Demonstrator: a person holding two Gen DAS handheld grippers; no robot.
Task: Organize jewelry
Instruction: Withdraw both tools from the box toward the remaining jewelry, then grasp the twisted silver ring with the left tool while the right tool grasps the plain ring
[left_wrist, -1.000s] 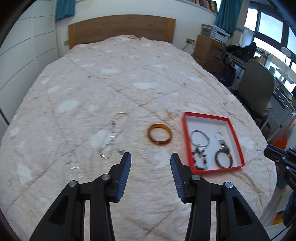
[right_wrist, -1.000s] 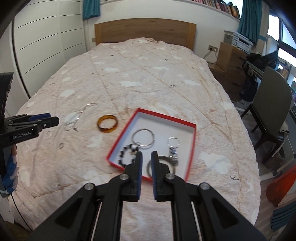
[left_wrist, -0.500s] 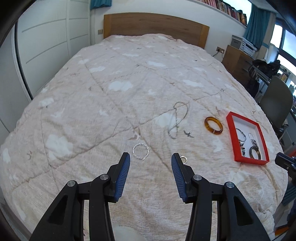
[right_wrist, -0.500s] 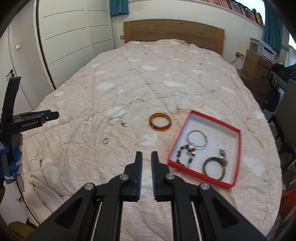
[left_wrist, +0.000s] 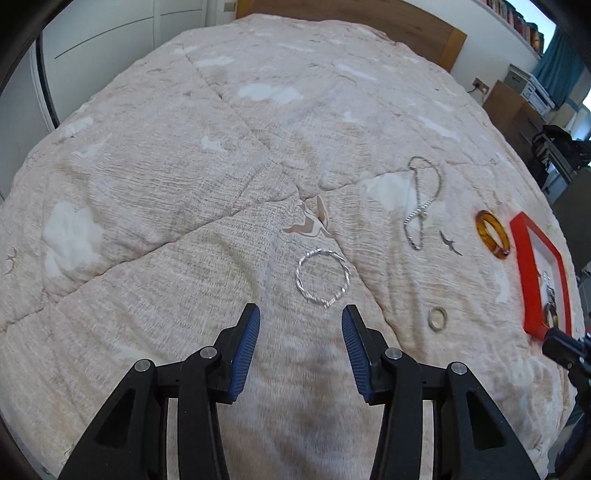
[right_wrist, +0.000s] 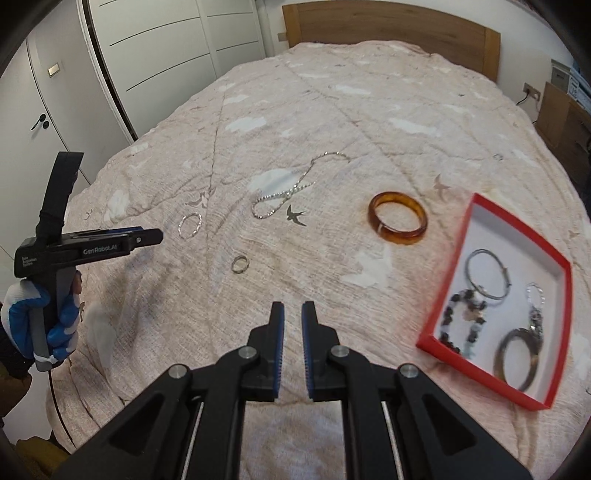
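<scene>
On the left, the left gripper has its jaws released, with nothing between them, and it points down at the twisted silver bracelet, which lies flat on the bed cover just in front of the fingertips. I think this bracelet is the next thing to take. It is thin and it lies in soft cloth, so the jaws may close over it and catch only the cover, or push the ring away so that it slides.

A little more to the right lies a small silver ring, near the bracelet. It may roll into a fold if the cover is pulled during the grasp. Beyond it the silver chain lies in a loose loop; it can tangle or hang unevenly when lifted. The amber bangle rests just beside the red box, which already holds several pieces.

On the right, the right gripper hovers over bare cover with its jaws nearly clenched and empty. If it comes down near the box, it may tip it on the soft bed.
</scene>
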